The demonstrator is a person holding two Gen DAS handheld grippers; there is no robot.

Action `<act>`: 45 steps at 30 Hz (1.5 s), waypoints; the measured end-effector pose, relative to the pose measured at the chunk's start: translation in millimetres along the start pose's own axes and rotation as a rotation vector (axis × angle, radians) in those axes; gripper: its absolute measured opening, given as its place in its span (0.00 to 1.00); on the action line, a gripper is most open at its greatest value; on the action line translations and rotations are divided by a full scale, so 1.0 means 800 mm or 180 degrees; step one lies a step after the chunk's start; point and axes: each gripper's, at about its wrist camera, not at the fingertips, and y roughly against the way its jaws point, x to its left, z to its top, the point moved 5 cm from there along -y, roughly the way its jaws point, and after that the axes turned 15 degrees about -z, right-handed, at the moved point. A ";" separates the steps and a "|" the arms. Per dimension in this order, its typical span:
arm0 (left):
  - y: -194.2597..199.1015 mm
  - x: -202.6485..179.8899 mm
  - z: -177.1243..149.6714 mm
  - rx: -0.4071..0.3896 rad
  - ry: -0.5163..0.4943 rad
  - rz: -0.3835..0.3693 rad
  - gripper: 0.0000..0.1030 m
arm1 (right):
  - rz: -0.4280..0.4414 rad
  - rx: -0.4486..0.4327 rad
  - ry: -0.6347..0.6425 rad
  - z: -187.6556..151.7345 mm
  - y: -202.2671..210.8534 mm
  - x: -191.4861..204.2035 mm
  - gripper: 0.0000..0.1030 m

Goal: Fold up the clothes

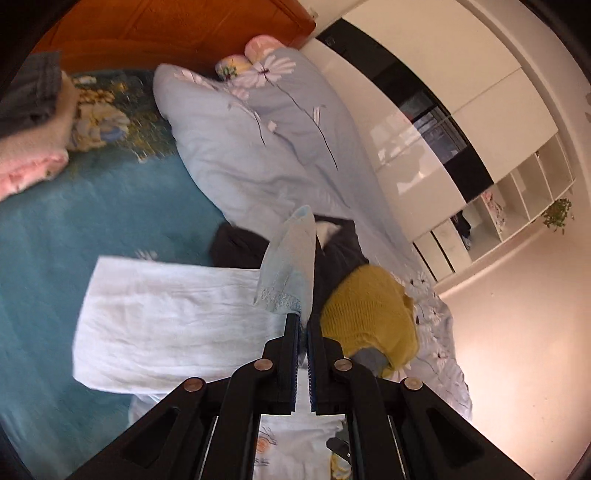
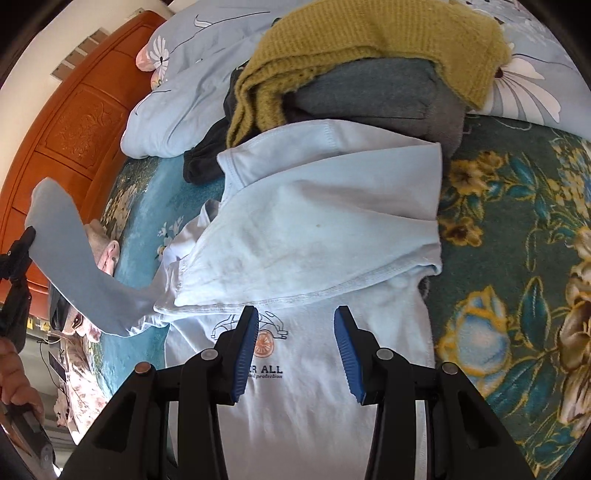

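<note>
Sleeve of pale blue shirt pinched in left tongs; right tongs gape above it.

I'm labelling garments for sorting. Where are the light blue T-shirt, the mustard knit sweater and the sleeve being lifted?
light blue T-shirt (image 2: pixel 314 229), right wrist view, folded-over upper body.
mustard knit sweater (image 2: pixel 354 33), right wrist view, knit top.
sleeve (image 1: pixel 291 266), left wrist view, raised cuff end.

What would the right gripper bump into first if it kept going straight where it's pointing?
Most likely the light blue T-shirt spread on the bed. The right gripper is open and pointing down at it, above the printed front, with nothing between. How far off the cloth lies is hard to tell.
</note>
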 end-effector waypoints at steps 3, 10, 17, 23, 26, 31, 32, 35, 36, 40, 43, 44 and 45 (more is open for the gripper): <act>-0.049 -0.032 -0.042 0.0366 -0.0144 -0.0049 0.04 | -0.0084 -0.0010 -0.0070 -0.004 0.003 -0.027 0.42; -0.125 -0.067 -0.126 0.1012 -0.0278 -0.0001 0.04 | -0.0152 0.0118 -0.0385 -0.019 -0.006 -0.078 0.43; -0.151 -0.059 -0.168 0.1394 -0.0302 0.0207 0.14 | -0.0127 0.0176 -0.0457 -0.022 -0.012 -0.087 0.43; -0.130 -0.053 -0.156 0.1406 -0.0378 0.0103 0.52 | -0.0098 0.0175 -0.0397 -0.015 -0.014 -0.076 0.43; -0.107 -0.044 -0.145 0.1352 -0.0439 0.0067 0.52 | -0.0075 0.0133 -0.0398 -0.010 -0.010 -0.077 0.43; -0.016 0.066 -0.116 0.0923 -0.0487 0.1036 0.55 | -0.0058 -0.0006 -0.0331 0.004 -0.002 -0.082 0.43; -0.002 0.093 -0.112 0.0896 -0.0388 0.1248 0.55 | -0.0067 -0.0031 -0.0293 0.009 -0.003 -0.082 0.43; 0.030 0.154 -0.108 0.0738 0.0003 0.1490 0.55 | -0.0099 -0.0119 -0.0178 0.030 -0.006 -0.075 0.43; 0.035 0.167 -0.109 0.0709 0.0090 0.1541 0.55 | -0.0114 -0.0158 -0.0137 0.039 -0.007 -0.071 0.42; 0.039 0.191 -0.113 0.0656 0.0228 0.1619 0.55 | -0.0186 -0.0260 -0.0057 0.065 -0.016 -0.051 0.43; 0.038 0.197 -0.110 0.0616 0.0280 0.1632 0.55 | -0.0197 -0.0216 -0.0057 0.077 -0.027 -0.043 0.42; 0.036 0.198 -0.110 0.0625 0.0288 0.1626 0.55 | -0.0197 -0.0202 -0.0058 0.080 -0.030 -0.040 0.42; 0.034 0.198 -0.110 0.0645 0.0286 0.1624 0.55 | -0.0188 -0.0188 -0.0061 0.080 -0.031 -0.037 0.42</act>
